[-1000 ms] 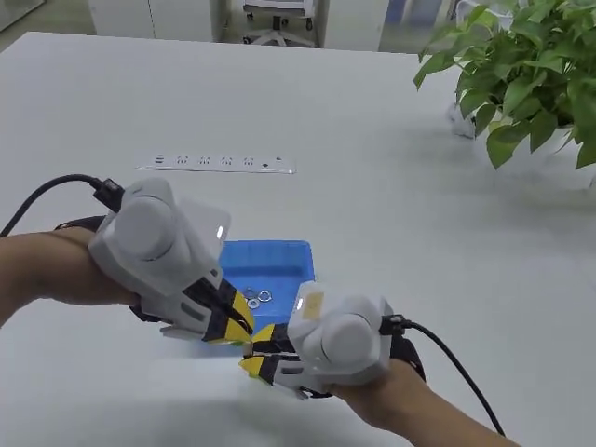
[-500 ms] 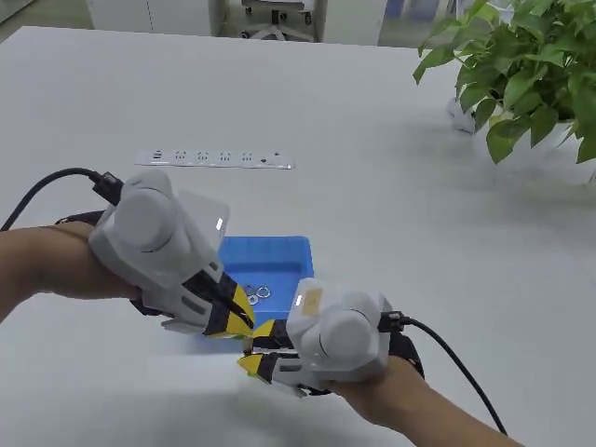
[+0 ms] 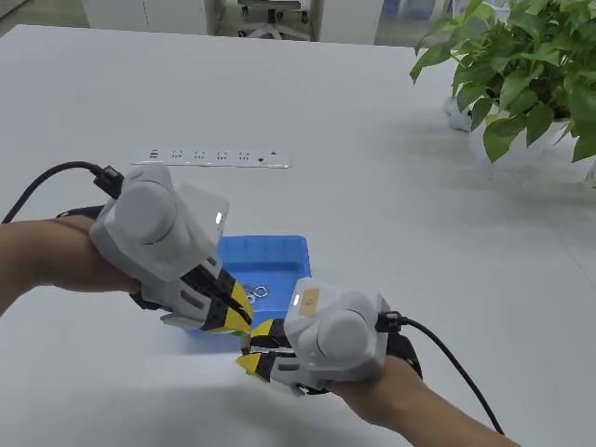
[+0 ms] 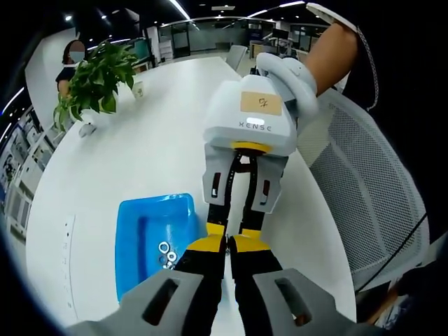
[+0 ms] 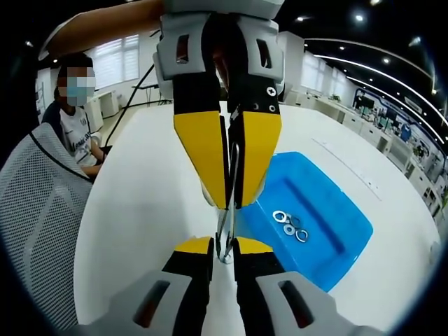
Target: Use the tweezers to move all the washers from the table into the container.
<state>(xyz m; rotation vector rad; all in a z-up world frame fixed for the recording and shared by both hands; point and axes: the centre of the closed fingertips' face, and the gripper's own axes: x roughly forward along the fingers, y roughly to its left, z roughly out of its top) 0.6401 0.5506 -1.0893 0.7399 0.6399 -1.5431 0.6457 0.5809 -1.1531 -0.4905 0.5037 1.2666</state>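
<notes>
A blue container (image 3: 270, 256) sits on the white table, with several washers (image 3: 258, 293) lying inside it near the front. My left gripper (image 3: 240, 317) and right gripper (image 3: 253, 352) meet tip to tip just in front of the container's near edge. In the right gripper view, the left gripper (image 5: 229, 199) comes down from above, shut on thin metal tweezers (image 5: 229, 175). The tweezers' lower end sits between the narrow jaws of my right gripper (image 5: 224, 246). The washers (image 5: 290, 224) lie to the right in the container (image 5: 329, 231). The left gripper view has the container (image 4: 150, 224) and washers (image 4: 166, 255) to the left.
A white power strip (image 3: 212, 157) lies on the table beyond the container. A potted plant (image 3: 521, 65) stands at the far right. A mesh chair (image 4: 364, 182) is beside the table, and a person (image 5: 77, 133) sits off its edge.
The camera has drifted a little. Both grippers stay tip to tip at the container's near edge.
</notes>
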